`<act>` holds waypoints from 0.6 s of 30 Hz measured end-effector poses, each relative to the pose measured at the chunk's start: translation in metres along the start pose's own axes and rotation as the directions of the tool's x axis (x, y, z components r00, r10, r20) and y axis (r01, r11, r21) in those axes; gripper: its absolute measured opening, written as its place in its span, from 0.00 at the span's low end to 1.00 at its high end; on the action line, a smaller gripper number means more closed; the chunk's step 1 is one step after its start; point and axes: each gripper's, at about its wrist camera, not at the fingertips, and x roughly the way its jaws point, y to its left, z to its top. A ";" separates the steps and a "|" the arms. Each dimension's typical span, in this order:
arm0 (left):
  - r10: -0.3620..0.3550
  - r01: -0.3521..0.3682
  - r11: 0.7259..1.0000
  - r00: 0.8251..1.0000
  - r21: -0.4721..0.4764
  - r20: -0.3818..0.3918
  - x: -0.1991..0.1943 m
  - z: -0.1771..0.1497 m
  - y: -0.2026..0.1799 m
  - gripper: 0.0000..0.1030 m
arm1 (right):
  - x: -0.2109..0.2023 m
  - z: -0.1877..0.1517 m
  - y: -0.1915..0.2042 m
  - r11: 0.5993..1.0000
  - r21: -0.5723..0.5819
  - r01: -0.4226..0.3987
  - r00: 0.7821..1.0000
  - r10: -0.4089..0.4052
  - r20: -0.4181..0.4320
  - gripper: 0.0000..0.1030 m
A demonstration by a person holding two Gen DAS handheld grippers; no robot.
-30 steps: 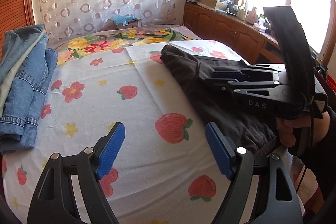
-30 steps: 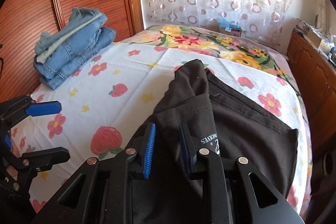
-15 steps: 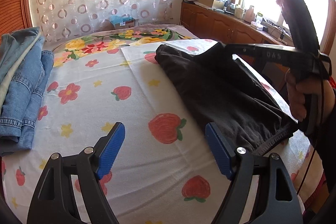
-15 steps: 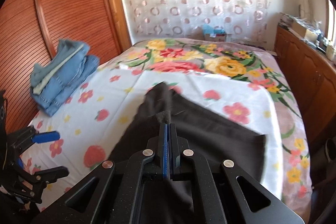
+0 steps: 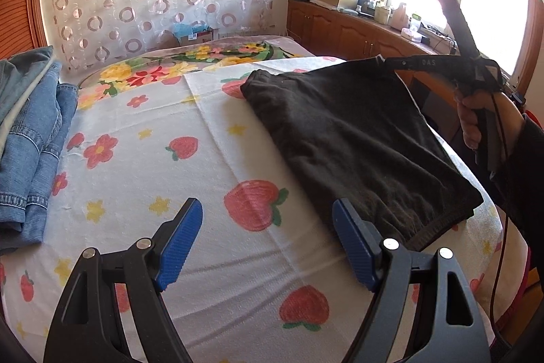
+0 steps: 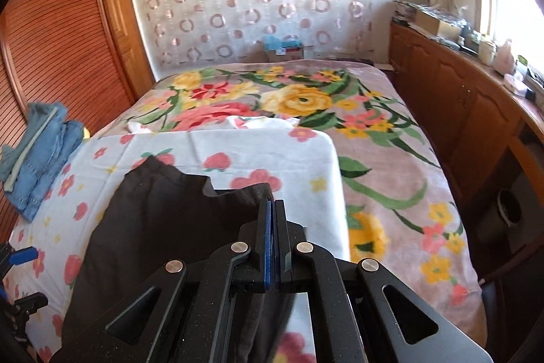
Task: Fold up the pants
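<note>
My right gripper (image 6: 271, 227) is clenched on a corner of the black pants (image 5: 357, 138), lifting that edge off the strawberry-print sheet (image 5: 204, 159) while the rest lies on the right side of the bed, well apart from the stacked jeans (image 5: 30, 142). My left gripper (image 5: 267, 240) hovers with jaws spread wide, holding nothing. The fabric looks soft, light and limp, so I judge it'll sag from one pinch; I'd take the near hem corner (image 5: 438, 227) with the left.

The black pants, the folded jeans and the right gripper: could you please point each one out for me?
black pants (image 5: 353, 138): left wrist view, middle of the spread fabric.
folded jeans (image 5: 30, 138): left wrist view, top layer of the denim stack.
right gripper (image 6: 271, 210): right wrist view, tips shut on the pants' edge.
</note>
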 end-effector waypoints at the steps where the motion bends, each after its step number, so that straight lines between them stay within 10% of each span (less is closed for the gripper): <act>1: 0.000 0.000 1.000 1.000 0.001 0.000 0.000 0.000 0.000 0.77 | 0.002 0.002 0.001 1.000 0.003 0.013 1.000 -0.013 -0.004 0.01; 18: -0.015 0.015 1.000 1.000 0.024 -0.010 0.002 -0.003 -0.011 0.77 | -0.014 -0.003 0.008 0.999 0.038 0.022 0.999 -0.021 -0.032 0.17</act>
